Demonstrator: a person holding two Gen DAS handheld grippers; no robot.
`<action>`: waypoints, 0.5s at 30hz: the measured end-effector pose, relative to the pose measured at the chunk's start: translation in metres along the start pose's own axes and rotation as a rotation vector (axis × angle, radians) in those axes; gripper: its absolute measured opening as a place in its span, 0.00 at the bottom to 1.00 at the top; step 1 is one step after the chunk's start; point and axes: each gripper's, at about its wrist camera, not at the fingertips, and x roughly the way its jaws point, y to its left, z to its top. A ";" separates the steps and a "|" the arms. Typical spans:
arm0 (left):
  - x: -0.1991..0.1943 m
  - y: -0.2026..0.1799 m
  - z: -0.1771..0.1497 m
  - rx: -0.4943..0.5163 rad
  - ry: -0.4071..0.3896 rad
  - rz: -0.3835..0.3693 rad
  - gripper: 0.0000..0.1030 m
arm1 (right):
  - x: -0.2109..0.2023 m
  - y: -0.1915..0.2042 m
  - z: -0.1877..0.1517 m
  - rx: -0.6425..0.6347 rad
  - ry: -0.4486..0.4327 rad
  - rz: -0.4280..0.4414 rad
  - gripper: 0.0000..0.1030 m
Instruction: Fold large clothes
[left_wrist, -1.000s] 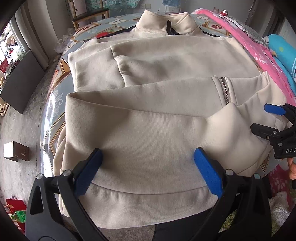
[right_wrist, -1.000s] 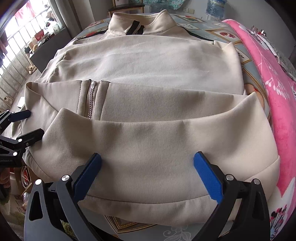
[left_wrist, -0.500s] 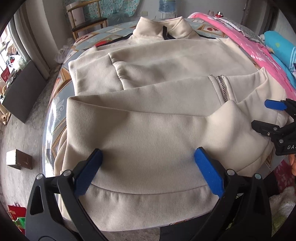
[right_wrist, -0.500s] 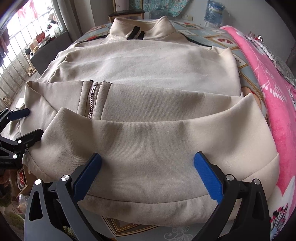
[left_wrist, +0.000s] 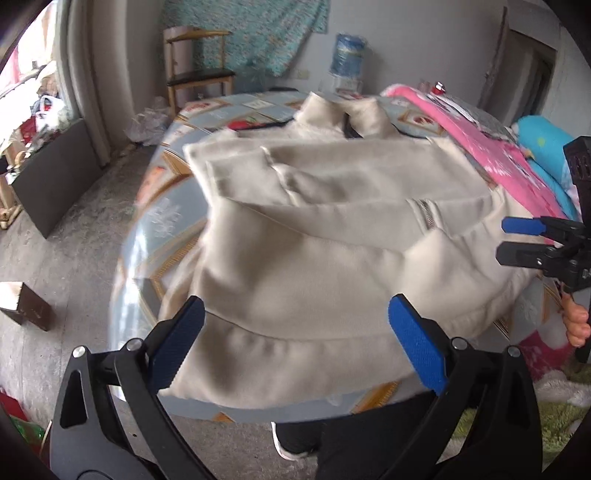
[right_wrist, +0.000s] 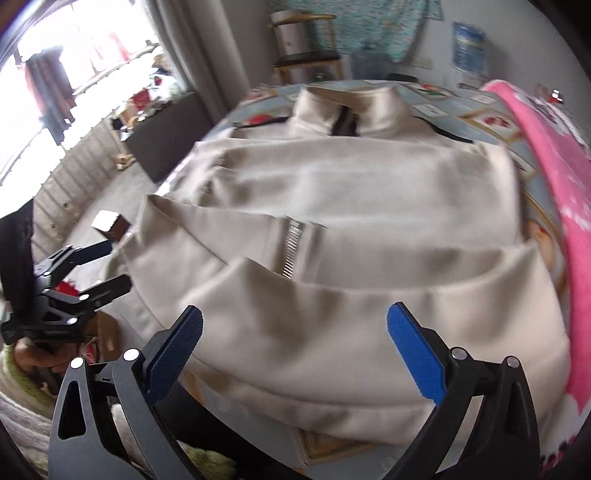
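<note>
A large cream zip-up sweatshirt lies on a table with its collar at the far end and its bottom part folded up over the body, the zipper showing at the fold. My left gripper is open, raised back from the near hem with nothing between its blue pads. My right gripper is open too, above the hem on the other side. Each gripper shows in the other's view: the right gripper at the garment's right edge, the left gripper at its left edge.
The table carries a patterned blue cloth. A pink blanket runs along its right side. A wooden chair and a water bottle stand at the far wall. A small brown box sits on the floor. A person's legs stand at the near edge.
Both grippers have pulled back and up from the sweatshirt, so more of the room and floor shows. The folded garment stays lying on the table.
</note>
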 end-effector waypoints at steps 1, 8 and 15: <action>0.000 0.004 0.004 -0.010 -0.010 0.024 0.94 | 0.004 0.004 0.006 -0.003 0.005 0.017 0.95; 0.025 0.022 0.026 0.029 -0.008 0.108 0.87 | 0.030 0.020 0.022 -0.030 0.059 0.004 0.84; 0.040 0.032 0.038 0.033 0.016 0.084 0.26 | 0.039 0.029 0.008 -0.058 0.103 -0.083 0.36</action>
